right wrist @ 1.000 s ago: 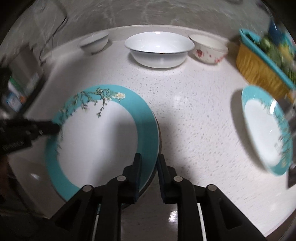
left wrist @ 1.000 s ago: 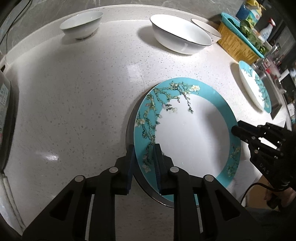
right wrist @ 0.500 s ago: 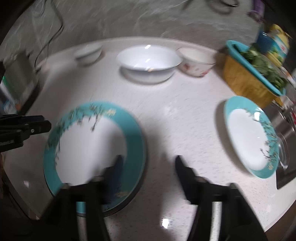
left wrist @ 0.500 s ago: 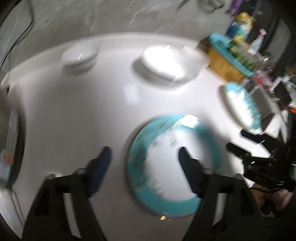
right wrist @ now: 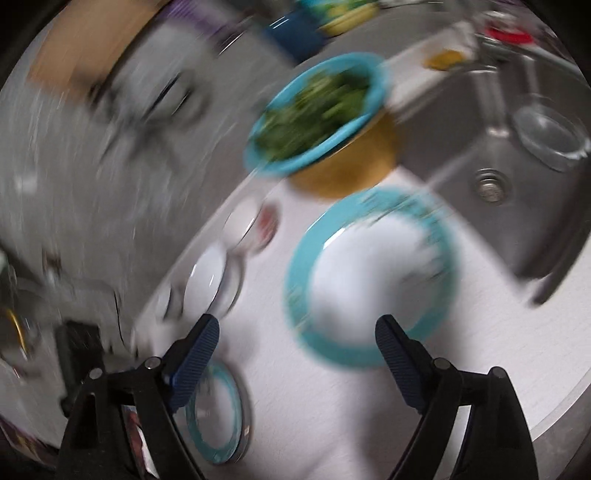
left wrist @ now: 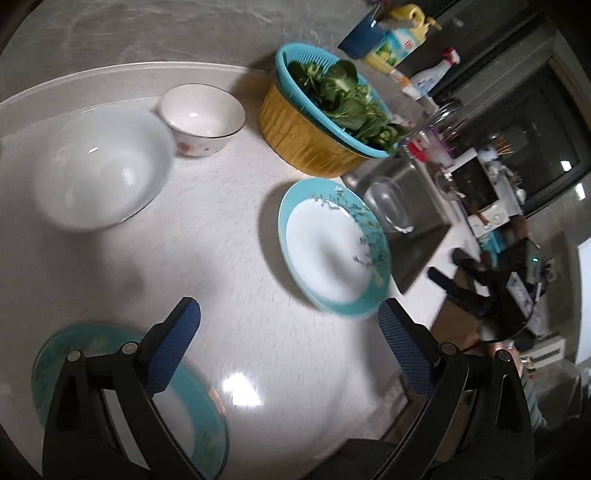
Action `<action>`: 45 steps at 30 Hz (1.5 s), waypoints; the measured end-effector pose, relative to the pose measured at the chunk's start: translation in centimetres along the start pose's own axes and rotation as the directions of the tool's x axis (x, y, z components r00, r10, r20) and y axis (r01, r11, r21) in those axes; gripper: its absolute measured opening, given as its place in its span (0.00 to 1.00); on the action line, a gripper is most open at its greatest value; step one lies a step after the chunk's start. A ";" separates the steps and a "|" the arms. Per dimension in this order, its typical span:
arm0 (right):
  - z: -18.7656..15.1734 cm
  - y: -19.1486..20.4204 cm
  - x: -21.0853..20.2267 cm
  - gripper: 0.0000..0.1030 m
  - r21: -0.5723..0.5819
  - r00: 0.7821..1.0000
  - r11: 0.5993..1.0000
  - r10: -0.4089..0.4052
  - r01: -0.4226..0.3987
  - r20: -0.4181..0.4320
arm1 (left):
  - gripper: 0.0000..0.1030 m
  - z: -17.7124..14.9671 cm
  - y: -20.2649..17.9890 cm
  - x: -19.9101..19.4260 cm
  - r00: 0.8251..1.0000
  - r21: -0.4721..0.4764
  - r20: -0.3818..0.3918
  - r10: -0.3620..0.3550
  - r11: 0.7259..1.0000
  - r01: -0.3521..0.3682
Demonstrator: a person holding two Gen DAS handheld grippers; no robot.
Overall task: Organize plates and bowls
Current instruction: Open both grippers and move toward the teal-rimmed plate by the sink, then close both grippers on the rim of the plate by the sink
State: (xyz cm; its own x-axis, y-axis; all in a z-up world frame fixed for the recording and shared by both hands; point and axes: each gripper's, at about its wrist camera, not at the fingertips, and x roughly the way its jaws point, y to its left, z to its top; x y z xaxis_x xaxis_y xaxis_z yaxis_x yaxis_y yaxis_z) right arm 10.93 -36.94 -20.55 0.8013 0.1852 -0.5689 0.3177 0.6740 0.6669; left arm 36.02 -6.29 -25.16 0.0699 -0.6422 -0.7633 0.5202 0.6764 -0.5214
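Note:
A teal-rimmed plate lies flat on the white counter beside the sink. My left gripper hovers over bare counter short of it, jaws still opening, nothing between them. Behind its left finger lies the teal plate stack. A large white bowl and a small flowered bowl stand further back. In the blurred right wrist view, my right gripper hangs above the near edge of the same plate, jaws opening and empty. The plate stack sits low left. The right gripper also shows at the counter's edge.
A yellow basin with a teal colander of greens stands behind the plate. The steel sink holds a glass bowl. Bottles line the back. The counter edge runs close on the right.
Both grippers let go of the teal plate they gripped, opened wide and swung right, towards the second teal plate by the sink. The released plate now lies low left in both views.

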 end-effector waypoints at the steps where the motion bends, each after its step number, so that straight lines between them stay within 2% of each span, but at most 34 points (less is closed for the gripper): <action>1: 1.1 -1.5 -0.4 0.87 0.006 1.000 1.000 0.017 -0.017 0.004 | 0.95 0.4 -0.2 1.1 1.000 -0.010 -0.010 0.016 1.000 -0.016; 2: 2.1 -2.9 -0.4 0.87 0.008 0.999 0.999 0.037 -0.037 -0.010 | 0.95 0.9 -0.2 2.1 0.998 -0.024 -0.016 0.059 0.998 -0.059; 7: 5.0 -7.4 1.8 0.81 -0.031 0.989 0.998 0.045 -0.049 -0.138 | 0.95 3.7 0.7 8.3 0.987 -0.032 -0.092 0.133 0.990 -0.137; 10: 6.1 -8.9 4.5 0.68 -0.073 0.970 0.996 0.030 -0.049 -0.240 | 0.93 3.6 1.4 10.1 0.977 -0.045 -0.122 0.175 0.982 -0.181; 13: 6.1 -10.0 5.8 0.65 -0.078 0.953 0.995 0.039 -0.065 -0.301 | 0.93 3.5 2.0 11.9 0.963 -0.051 -0.149 0.226 0.970 -0.236; 15: 6.3 -10.2 6.7 0.65 -0.081 0.943 0.994 0.047 -0.078 -0.329 | 0.93 3.5 2.3 13.0 0.960 -0.058 -0.160 0.229 0.969 -0.240; 18: 6.9 -10.5 8.3 0.63 -0.076 0.929 0.992 0.066 -0.100 -0.364 | 0.87 3.8 2.3 14.1 0.955 -0.046 -0.178 0.236 0.968 -0.248; 20: 7.2 -10.6 9.0 0.59 -0.080 0.921 0.990 0.075 -0.114 -0.382 | 0.78 4.1 2.1 14.9 0.951 -0.021 -0.192 0.243 0.968 -0.251; 24: 7.5 -10.7 10.1 0.52 -0.076 0.909 0.988 0.093 -0.135 -0.407 | 0.75 5.3 1.7 16.1 0.946 0.015 -0.187 0.265 0.964 -0.267; 25: 7.6 -10.7 10.3 0.52 -0.074 0.905 0.987 0.101 -0.144 -0.412 | 0.71 5.6 1.5 16.3 0.946 0.013 -0.185 0.265 0.963 -0.267; 27: 7.7 -10.5 10.6 0.51 -0.071 0.900 0.986 0.108 -0.151 -0.421 | 0.62 5.9 1.3 16.6 0.945 0.033 -0.184 0.269 0.963 -0.268; 29: 7.5 -10.5 10.7 0.49 -0.067 0.896 0.985 0.115 -0.158 -0.430 | 0.42 6.0 1.0 16.8 0.940 0.061 -0.186 0.287 0.958 -0.281; 31: 7.3 -10.6 10.9 0.38 -0.059 0.888 0.986 0.113 -0.155 -0.445 | 0.28 6.2 0.4 17.3 0.937 0.066 -0.202 0.285 0.959 -0.277; 34: 7.1 -10.7 10.9 0.35 -0.045 0.885 0.988 0.113 -0.149 -0.453 | 0.28 6.0 0.1 17.6 0.938 0.063 -0.209 0.278 0.961 -0.270; 35: 7.1 -10.7 11.0 0.35 -0.040 0.883 0.988 0.116 -0.150 -0.455 | 0.22 6.0 -0.2 17.8 0.938 0.062 -0.213 0.275 0.962 -0.268; 39: 6.7 -10.2 11.5 0.30 -0.040 0.870 0.988 0.110 -0.148 -0.480 | 0.19 5.7 -0.4 18.0 0.934 0.050 -0.238 0.267 0.963 -0.263; 42: 6.8 -10.2 11.7 0.30 -0.012 0.869 0.989 0.124 -0.148 -0.479 | 0.14 5.6 -0.7 18.6 0.935 0.040 -0.251 0.250 0.968 -0.248; 44: 6.9 -10.4 12.0 0.24 0.004 0.867 0.990 0.123 -0.138 -0.483 | 0.14 5.6 -0.9 19.1 0.933 0.041 -0.252 0.256 0.966 -0.254; 45: 6.9 -10.4 12.1 0.16 -0.002 0.867 0.992 0.108 -0.124 -0.486 | 0.14 5.6 -1.0 19.2 0.933 0.039 -0.252 0.258 0.966 -0.257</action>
State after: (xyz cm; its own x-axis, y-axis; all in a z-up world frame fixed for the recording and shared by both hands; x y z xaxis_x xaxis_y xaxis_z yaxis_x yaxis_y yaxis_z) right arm 20.79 -46.67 -31.06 0.4829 0.5809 -0.6553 0.2148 0.6469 0.7317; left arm 41.65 -21.31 -37.16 -0.0152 -0.3334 -0.9427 0.5180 0.8038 -0.2926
